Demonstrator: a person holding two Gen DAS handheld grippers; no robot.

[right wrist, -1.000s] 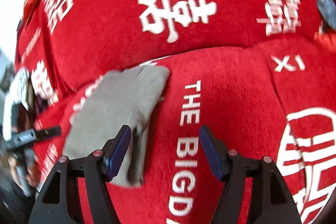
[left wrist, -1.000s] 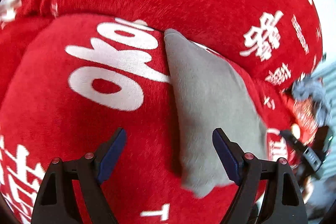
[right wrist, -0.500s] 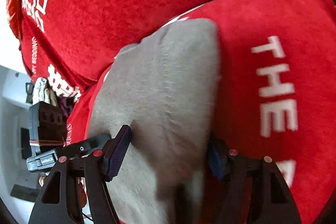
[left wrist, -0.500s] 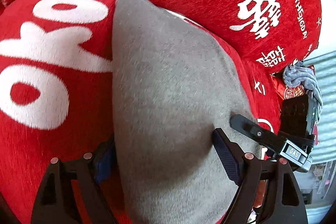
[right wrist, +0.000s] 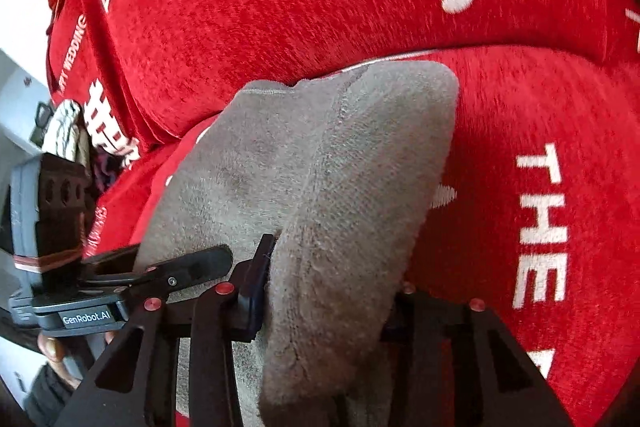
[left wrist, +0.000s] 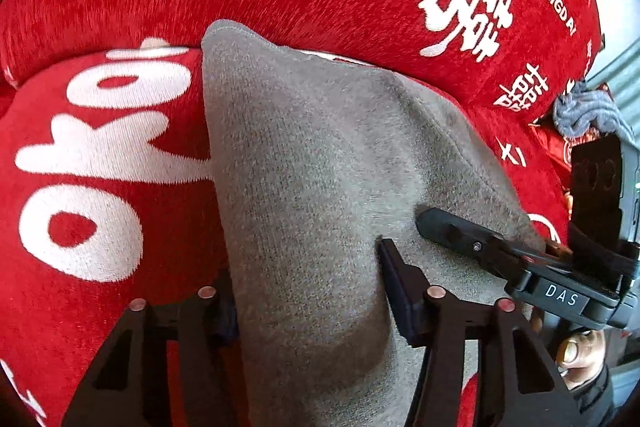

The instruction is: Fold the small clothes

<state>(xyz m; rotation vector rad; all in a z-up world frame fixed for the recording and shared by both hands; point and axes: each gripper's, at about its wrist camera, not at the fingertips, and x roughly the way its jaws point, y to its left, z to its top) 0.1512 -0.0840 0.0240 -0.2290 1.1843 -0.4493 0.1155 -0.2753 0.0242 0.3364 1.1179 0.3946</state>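
Black hand-held gripper (left wrist: 308,291), dark blue pads, copper-red screws, dark sleeve (left wrist: 592,399).

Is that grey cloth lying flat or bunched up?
Bunched up: the grey cloth rises in a ridge between the right gripper, whose jaws are closing on it.

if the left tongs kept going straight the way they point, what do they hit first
The grey cloth: it already lies between the closing left tongs. Straight on they would push through it into the red printed cover beneath, though depth is hard to judge.

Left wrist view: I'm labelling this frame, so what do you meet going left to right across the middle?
Red cover with white lettering → grey garment → the other claw reaching in → grey cloth bundle at the right edge.
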